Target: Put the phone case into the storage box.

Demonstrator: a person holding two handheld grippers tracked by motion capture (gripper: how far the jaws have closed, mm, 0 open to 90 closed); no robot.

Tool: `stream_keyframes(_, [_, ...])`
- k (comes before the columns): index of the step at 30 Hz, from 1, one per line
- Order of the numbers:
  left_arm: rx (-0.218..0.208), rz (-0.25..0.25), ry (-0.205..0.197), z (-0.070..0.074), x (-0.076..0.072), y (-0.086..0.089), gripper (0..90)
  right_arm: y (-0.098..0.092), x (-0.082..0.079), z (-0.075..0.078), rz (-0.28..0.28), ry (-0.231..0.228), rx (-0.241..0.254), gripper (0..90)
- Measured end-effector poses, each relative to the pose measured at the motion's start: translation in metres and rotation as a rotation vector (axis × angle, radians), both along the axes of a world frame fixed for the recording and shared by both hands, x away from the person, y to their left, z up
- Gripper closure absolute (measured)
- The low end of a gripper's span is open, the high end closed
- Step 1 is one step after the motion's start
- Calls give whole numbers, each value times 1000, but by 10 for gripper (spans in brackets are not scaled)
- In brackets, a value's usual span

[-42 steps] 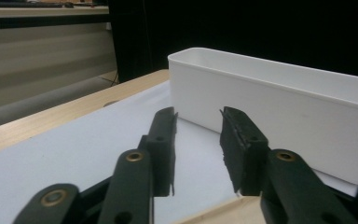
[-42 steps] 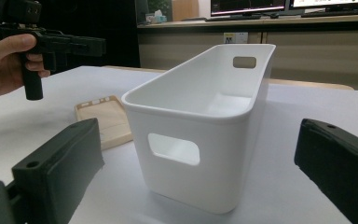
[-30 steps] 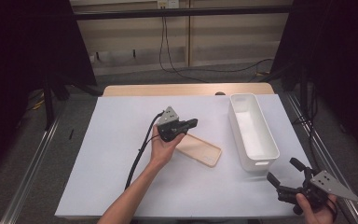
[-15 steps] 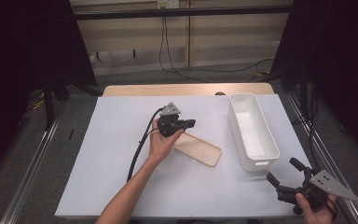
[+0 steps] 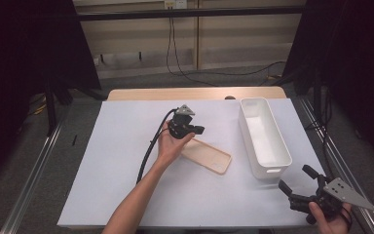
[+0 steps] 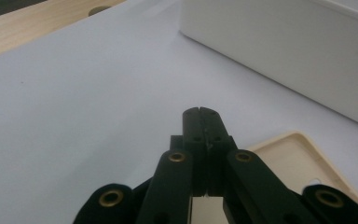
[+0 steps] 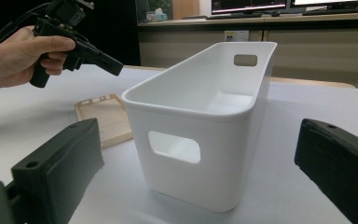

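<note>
Beige flat phone case (image 5: 206, 156), smooth white oblong bin (image 5: 264, 137), matte sheet (image 5: 126, 146).

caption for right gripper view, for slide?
Open right gripper faces white bin; shut left gripper above beige phone case.

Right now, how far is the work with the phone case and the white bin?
Nothing looks finished: the beige phone case lies flat on the white table cover, and the white bin looks empty. In hand: the left hand-held gripper is shut on nothing above the case; the right hand-held gripper is open near the bin. Probably left: grasping the case and putting it in the bin.
</note>
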State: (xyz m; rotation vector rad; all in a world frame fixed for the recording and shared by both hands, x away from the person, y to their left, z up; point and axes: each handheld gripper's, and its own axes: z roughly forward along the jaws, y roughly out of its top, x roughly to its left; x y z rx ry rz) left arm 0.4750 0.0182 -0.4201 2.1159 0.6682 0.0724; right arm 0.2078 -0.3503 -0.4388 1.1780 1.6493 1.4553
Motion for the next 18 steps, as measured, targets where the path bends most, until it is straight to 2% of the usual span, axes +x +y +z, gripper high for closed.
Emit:
stream_keyframes(3, [35, 8, 9, -1, 3, -4, 900, 0, 0, 0, 1, 0, -1, 4])
stream_keyframes(8, [72, -19, 41, -4, 8, -9, 900, 0, 0, 0, 2, 1, -1, 4])
stream_keyframes(9, [92, -19, 35, -5, 9, -9, 900, 0, 0, 0, 2, 1, -1, 4])
stream_keyframes(14, [117, 0, 62, -13, 13, -10, 900, 0, 0, 0, 5, 1, -4, 5])
stream_keyframes(15, [128, 11, 54, -14, 15, -9, 900, 0, 0, 0, 5, 1, -4, 5])
stream_keyframes(18, [140, 30, 68, -19, 18, -8, 900, 0, 0, 0, 5, 2, -4, 4])
